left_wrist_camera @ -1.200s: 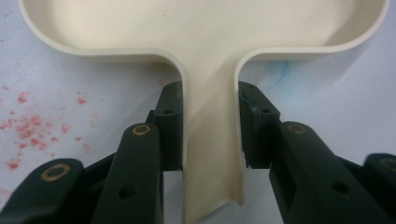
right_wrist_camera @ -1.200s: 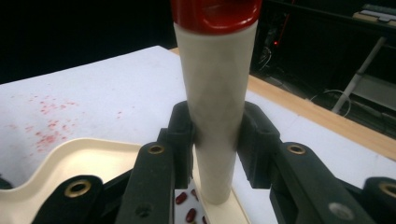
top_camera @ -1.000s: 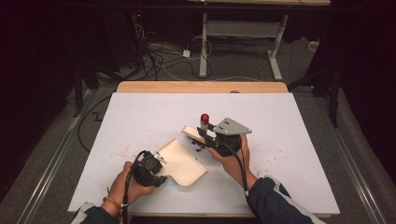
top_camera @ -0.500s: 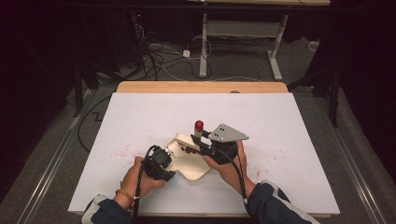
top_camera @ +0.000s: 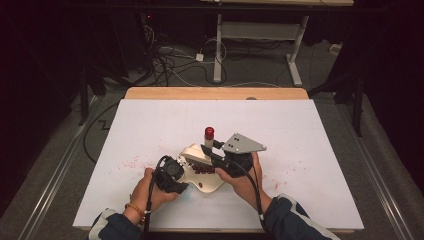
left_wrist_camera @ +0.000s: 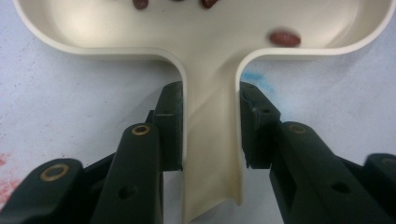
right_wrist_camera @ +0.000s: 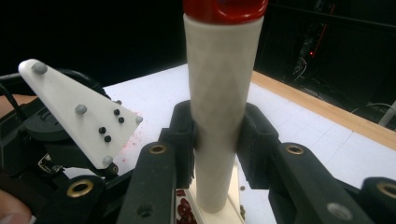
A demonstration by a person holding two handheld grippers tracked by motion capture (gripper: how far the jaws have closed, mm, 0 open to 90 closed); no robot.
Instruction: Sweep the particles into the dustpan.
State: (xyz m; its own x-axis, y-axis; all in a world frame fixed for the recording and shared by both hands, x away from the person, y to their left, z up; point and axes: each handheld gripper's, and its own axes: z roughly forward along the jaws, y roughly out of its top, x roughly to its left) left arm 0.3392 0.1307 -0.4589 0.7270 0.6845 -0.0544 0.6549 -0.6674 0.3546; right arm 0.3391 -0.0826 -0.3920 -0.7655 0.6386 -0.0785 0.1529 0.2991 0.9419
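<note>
A cream dustpan lies on the white table, with several dark red beans in it. My left gripper is shut on the pan's handle; in the left gripper view both pads press its sides, and beans lie in the tray ahead. My right gripper is shut on a cream brush handle with a red cap, held upright at the pan's far edge. More beans show below it.
The table is covered with a white sheet carrying faint red smudges; its wooden far edge faces a dark floor with cables and a desk frame. A pale three-cornered plate on a black gripper body is at the left of the right gripper view.
The brush has shifted left and slightly nearer, onto the pan's far edge. Beans that lay beside the brush now lie in the pan. The left hand edged right with the pan.
</note>
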